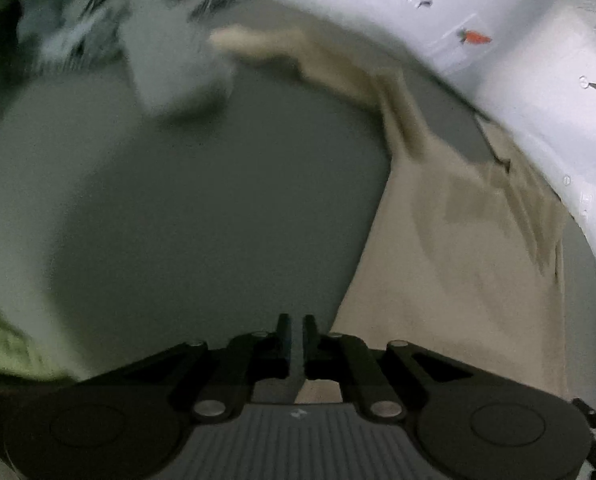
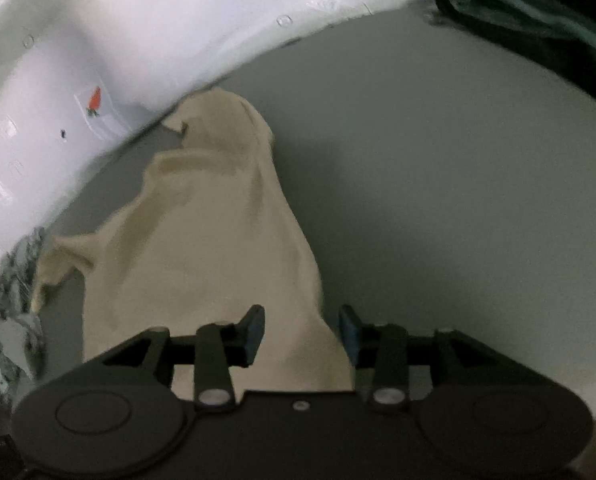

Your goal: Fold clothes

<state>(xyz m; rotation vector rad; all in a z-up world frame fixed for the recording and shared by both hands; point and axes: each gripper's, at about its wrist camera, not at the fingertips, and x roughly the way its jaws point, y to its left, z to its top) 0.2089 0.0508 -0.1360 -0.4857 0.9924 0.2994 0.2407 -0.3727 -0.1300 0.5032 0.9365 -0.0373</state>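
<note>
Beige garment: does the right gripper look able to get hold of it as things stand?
Probably yes. The right gripper is open right over the beige garment's near edge on the grey table, and nothing lies between them.

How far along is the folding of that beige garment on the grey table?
Early. Done: nothing looks folded; the beige garment lies rumpled on the grey table. In hand: nothing visibly gripped; the right gripper has its jaws apart over the cloth's near edge, and the left gripper is nearly shut beside it. Left: every fold.
</note>
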